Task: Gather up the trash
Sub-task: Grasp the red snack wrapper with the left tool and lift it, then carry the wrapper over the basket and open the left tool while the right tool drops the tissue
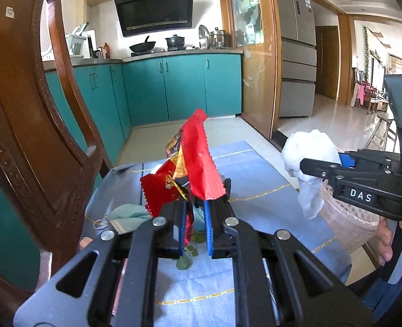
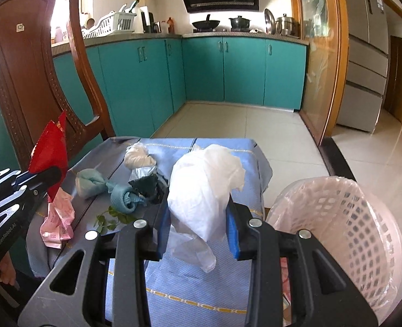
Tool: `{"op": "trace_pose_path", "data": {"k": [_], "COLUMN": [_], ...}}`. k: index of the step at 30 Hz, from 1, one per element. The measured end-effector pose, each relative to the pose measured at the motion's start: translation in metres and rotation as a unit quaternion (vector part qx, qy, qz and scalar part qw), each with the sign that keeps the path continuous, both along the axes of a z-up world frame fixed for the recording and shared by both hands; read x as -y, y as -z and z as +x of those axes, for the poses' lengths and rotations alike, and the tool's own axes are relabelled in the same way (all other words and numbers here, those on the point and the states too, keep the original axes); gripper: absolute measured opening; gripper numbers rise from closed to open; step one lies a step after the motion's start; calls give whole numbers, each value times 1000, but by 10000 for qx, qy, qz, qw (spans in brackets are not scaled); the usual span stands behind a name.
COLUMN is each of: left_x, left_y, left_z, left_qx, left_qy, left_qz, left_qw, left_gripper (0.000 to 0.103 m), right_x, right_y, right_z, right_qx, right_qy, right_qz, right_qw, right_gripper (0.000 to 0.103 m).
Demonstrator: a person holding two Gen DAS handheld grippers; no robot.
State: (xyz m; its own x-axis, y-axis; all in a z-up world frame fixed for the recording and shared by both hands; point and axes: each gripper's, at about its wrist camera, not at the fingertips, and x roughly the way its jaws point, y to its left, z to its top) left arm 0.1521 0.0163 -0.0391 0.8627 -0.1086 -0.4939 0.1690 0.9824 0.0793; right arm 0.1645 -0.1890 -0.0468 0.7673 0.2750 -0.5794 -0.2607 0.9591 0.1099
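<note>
My left gripper [image 1: 194, 204] is shut on a red and gold snack wrapper [image 1: 198, 160] and holds it above the blue tablecloth [image 1: 255, 169]. The wrapper also shows at the left of the right wrist view [image 2: 51, 147]. My right gripper [image 2: 198, 212] is shut on a crumpled white plastic bag [image 2: 206, 185], held above the table beside the white lattice trash basket [image 2: 364, 231]. That bag shows in the left wrist view [image 1: 310, 160]. A pink crumpled wrapper [image 2: 58, 223], a white wad [image 2: 138, 158], a dark wrapper [image 2: 146, 185] and green leaves [image 2: 111, 218] lie on the cloth.
Knotted teal cloths [image 2: 105, 190] lie on the table. A carved wooden chair [image 2: 32, 76] stands at the table's left. The basket, lined with clear plastic, stands at the table's right edge. Teal kitchen cabinets [image 2: 228, 70] and tiled floor lie beyond.
</note>
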Motion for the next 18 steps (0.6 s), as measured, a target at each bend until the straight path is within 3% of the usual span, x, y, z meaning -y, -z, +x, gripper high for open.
{"op": "trace_pose_path", "data": {"k": [9,18], "left_x": [8,63], "left_y": [-10,-17], "left_z": [-3,0], "left_qx": [139,201], "left_qy": [-90,442], "left_qz": [-180,-415], "left_qw": [9997,9980], "left_gripper": [12,12], "right_x": [26,85], "right_y": [-13,-19], "right_z": [-10,-22], "right_qx": [314,459], "right_qy": [307,1012], "right_qz": [151,214], "right_qw": [9989,9936], "right_gripper": [35,35]}}
